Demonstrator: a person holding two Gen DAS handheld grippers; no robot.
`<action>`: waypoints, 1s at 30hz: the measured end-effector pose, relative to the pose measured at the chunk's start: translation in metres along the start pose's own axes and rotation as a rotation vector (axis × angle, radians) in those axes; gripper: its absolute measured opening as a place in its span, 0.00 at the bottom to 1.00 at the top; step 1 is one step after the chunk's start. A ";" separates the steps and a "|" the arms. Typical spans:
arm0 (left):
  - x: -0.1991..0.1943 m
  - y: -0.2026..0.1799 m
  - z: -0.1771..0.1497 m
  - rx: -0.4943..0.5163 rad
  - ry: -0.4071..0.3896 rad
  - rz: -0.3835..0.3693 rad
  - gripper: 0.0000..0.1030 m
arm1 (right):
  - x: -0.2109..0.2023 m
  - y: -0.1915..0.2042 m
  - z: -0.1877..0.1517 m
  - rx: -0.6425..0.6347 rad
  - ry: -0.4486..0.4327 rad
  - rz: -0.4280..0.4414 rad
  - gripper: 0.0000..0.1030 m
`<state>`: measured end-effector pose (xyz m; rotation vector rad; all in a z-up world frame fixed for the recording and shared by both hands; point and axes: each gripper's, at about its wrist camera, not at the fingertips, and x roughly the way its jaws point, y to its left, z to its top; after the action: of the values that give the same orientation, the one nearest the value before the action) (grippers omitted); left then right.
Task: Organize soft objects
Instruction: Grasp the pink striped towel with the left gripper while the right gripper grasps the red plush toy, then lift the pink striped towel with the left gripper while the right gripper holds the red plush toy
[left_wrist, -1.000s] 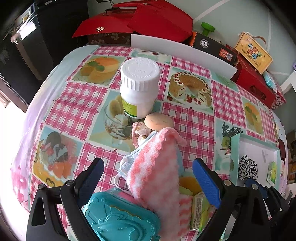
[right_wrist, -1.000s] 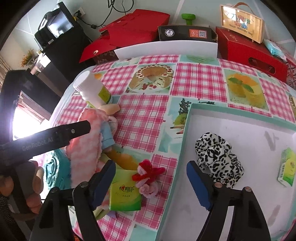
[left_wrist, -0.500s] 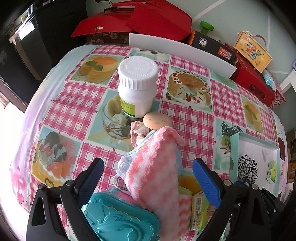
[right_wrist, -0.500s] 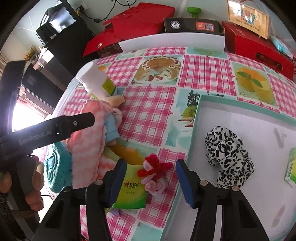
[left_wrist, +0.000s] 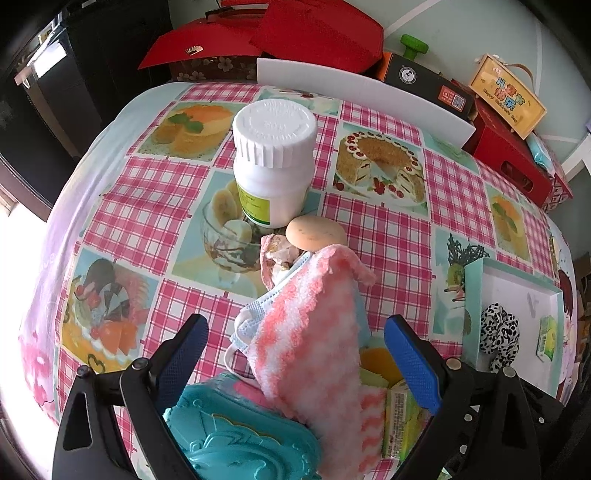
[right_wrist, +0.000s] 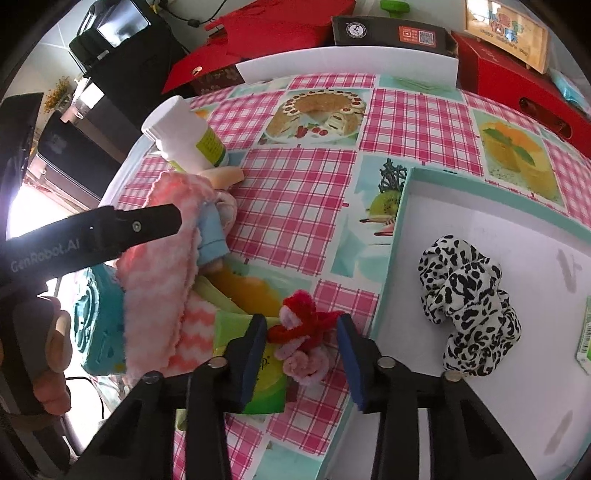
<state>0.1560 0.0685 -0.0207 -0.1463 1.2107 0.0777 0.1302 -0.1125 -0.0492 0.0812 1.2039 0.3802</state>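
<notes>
1. Right gripper (right_wrist: 301, 341) first: its jaws have just been closing in and now stand narrow around the red and pink fuzzy toy (right_wrist: 303, 338). The blue pads sit right up against both sides of it, but I can't tell for sure if they're actually squeezing yet.
2. That toy lies on the checked tablecloth (right_wrist: 295, 206), just left of the white tray (right_wrist: 402, 206), partly on top of a green tissue pack (right_wrist: 267, 373).
3. Inside the tray: a black-and-white spotted scrunchie (right_wrist: 469, 302) near the left wall, and another small green pack (right_wrist: 585, 338) over at the tray's right side.
4. Left gripper (left_wrist: 295, 354) is spread wide and grips nothing. It hangs over the pile left of the tray, with the pink and white fluffy cloth (left_wrist: 310, 332) lying between the pads, touching neither.
5. Rest of the pile, all left of the tray: a light blue face mask (left_wrist: 255, 314) peeking out from under the cloth, a teal plastic thing (left_wrist: 240, 439) at the near end, something orange (left_wrist: 376, 360) next to the cloth.
6. Further from the tray, past the cloth's far tip: a tan egg-shaped thing (left_wrist: 314, 232), and right behind it a white bottle (left_wrist: 275, 158) standing upright with its cap on.
7. A hand (right_wrist: 51, 354) shows at the left edge of the right camera, holding the left gripper.
</notes>
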 end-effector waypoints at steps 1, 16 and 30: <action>0.001 0.000 0.000 0.002 0.003 0.000 0.92 | 0.001 0.001 0.000 -0.004 0.002 -0.002 0.35; 0.006 -0.002 0.001 0.004 0.017 -0.045 0.20 | 0.003 0.001 0.000 -0.013 0.006 -0.008 0.32; -0.021 0.008 0.003 -0.029 -0.075 -0.119 0.13 | 0.001 0.002 0.000 -0.019 0.002 -0.006 0.30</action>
<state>0.1504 0.0771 -0.0002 -0.2385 1.1243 -0.0035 0.1305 -0.1103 -0.0500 0.0605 1.2020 0.3861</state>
